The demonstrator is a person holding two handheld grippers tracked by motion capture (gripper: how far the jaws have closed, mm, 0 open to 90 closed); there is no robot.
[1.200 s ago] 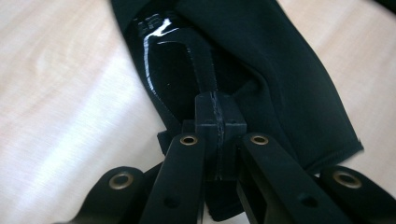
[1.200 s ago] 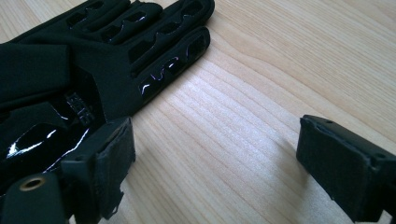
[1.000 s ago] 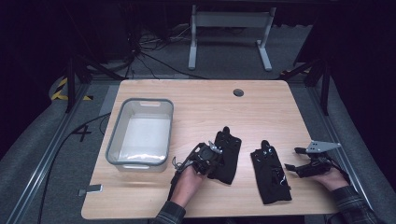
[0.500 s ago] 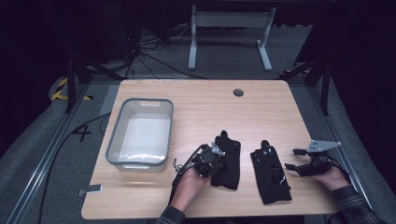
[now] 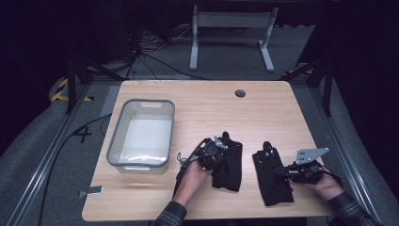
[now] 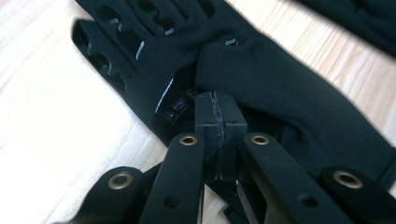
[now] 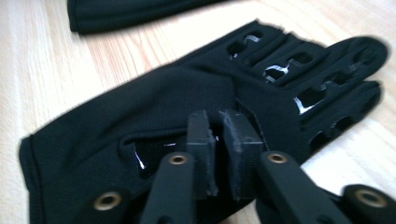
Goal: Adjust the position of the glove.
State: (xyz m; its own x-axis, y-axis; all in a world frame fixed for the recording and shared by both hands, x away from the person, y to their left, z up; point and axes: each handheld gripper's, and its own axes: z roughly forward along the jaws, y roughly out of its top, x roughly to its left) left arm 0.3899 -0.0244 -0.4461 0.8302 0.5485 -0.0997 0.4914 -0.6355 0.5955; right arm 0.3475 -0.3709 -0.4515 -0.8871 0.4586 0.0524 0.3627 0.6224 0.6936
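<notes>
Black fabric gloves lie near the tabletop's (image 5: 263, 108) front edge. Left gripper (image 6: 217, 109), jaws pressed together, on the left black glove (image 5: 229, 162). Right gripper (image 7: 219, 126), jaws narrowly apart, over the right black glove (image 5: 270, 181). Clear grey-rimmed plastic bin (image 5: 141, 134) at left; open wood beyond.

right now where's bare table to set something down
Free: the far strip beyond the gloves up to the grommet hole, and the near-left corner below the bin. Crowded: the near edge, where the left glove and right glove lie.
</notes>
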